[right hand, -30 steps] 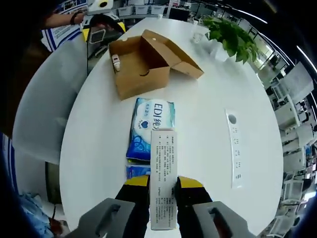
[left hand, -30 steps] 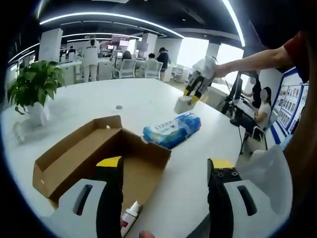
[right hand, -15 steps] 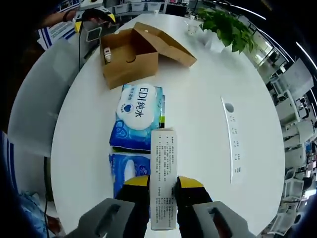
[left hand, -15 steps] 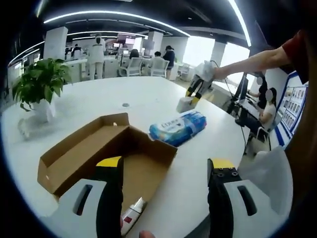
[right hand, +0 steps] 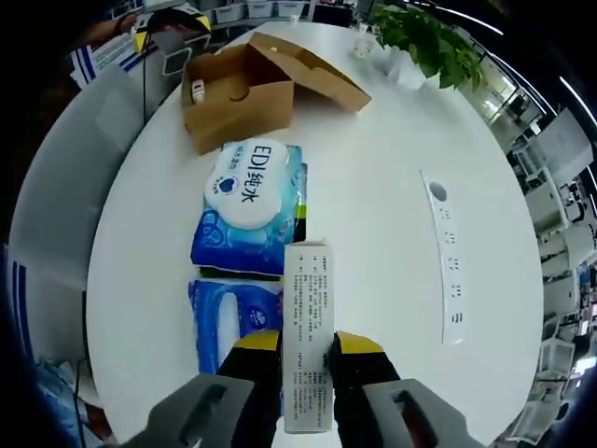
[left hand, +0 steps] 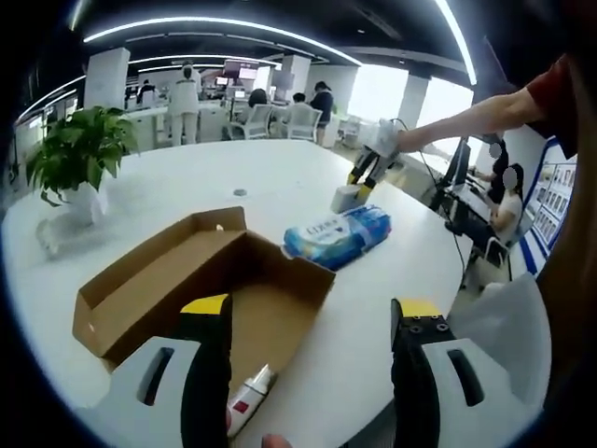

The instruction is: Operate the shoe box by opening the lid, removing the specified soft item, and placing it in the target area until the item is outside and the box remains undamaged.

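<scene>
Right tongs [right hand: 307, 343] clamped a stiff, light carton [right hand: 308, 327] above two soft wipe packs [right hand: 247, 210] on the tabletop [right hand: 392, 224], at 6 o'clock from the open box [right hand: 238, 93]. Left tongs [left hand: 312, 308] stood open over the box. The packs probably would yield; grasp mid-body.

Matt cardboard shoe box [left hand: 177, 280], glossy table [right hand: 392, 196]

Bright ceiling strip lights, glare on white table [right hand: 392, 224], fisheye-bent edges.
</scene>
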The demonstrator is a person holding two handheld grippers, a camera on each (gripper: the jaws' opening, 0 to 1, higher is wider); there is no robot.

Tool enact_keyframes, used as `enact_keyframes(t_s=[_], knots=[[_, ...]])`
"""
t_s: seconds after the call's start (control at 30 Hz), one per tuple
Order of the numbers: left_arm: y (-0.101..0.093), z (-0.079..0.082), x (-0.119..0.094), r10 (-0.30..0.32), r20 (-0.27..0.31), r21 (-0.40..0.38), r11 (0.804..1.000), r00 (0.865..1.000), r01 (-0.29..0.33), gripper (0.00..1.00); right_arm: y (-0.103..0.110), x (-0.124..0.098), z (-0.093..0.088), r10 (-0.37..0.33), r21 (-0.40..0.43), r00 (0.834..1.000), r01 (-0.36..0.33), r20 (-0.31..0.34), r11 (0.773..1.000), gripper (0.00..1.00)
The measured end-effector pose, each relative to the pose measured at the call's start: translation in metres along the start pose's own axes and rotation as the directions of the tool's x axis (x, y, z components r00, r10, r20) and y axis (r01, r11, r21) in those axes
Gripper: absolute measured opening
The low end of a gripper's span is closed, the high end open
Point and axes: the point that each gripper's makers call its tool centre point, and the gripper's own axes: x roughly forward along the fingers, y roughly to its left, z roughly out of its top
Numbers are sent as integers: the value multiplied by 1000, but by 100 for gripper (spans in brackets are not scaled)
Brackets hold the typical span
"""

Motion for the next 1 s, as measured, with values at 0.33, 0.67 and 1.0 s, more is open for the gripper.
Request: enact_keyframes(t_s=[0.33,0.67,1.0], knots=[[-1,-6,1,3,-19,-5,1000,1000,-3,69,0,11,-6,3,6,1000,-3,-7,1000,16],[0,-9,1,6,-34,-7,1000,999,-6,69,-1,27,-14,13,15,1000,-13,-20,1000,16],[4,-12,-1,14,-44,-9,1000,999,-14,69,-2,32,-17,21,18,999,-20,-28,1000,16]])
